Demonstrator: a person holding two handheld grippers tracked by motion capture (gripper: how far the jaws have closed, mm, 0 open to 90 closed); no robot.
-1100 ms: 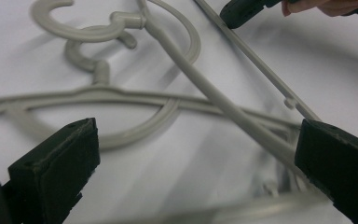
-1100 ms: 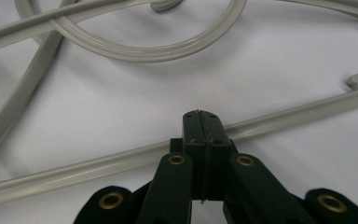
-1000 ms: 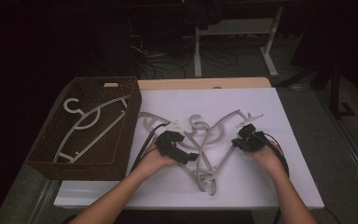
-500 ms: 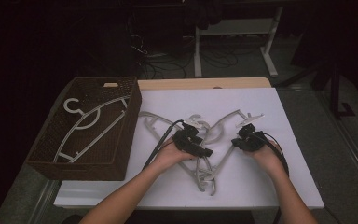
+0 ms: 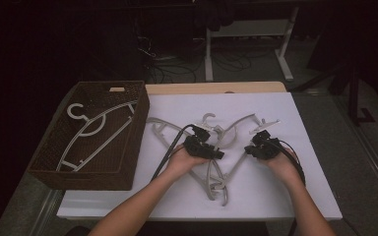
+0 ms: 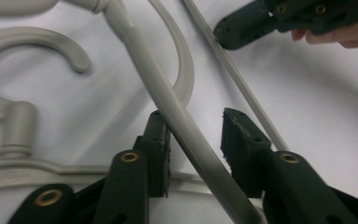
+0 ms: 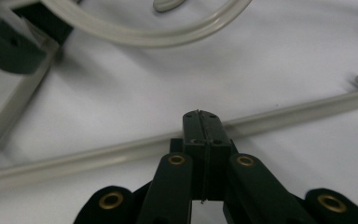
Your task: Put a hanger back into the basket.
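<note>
A white table [image 5: 275, 196] takes up the middle of the high view, with a dark room behind it where only cables and a stand's legs can be made out. At the table's left edge stands a brown wicker basket [image 5: 49, 164] with a grey hanger [image 5: 96, 135] lying in it, its hook toward the far end. On the bare white top lies a tangle of grey hangers [image 5: 216, 162], overlapping so much that from above it is hard to tell where one ends and the next begins; both hands and their cables cover part of the heap. The left gripper [image 5: 215, 152] sits over the middle of the tangle, and its own view shows one hanger arm [image 6: 168, 100] running up between the jaws: the near pad lies against it while a gap stays on the other side, so the jaws, which have just been closing, stand partly apart and do not yet clamp it. The arm's lower end is cut off by the bottom of that picture, and a hook [image 6: 42, 42] beside it is cut off at the left. The right gripper [image 5: 251, 147] rests just right of the heap, with its tip at a thin hanger bar [image 7: 88, 156]. In its own view the jaws [image 7: 202, 121] are pressed together in front of that bar, whose middle is hidden behind them, so I cannot tell whether they pinch anything.
</note>
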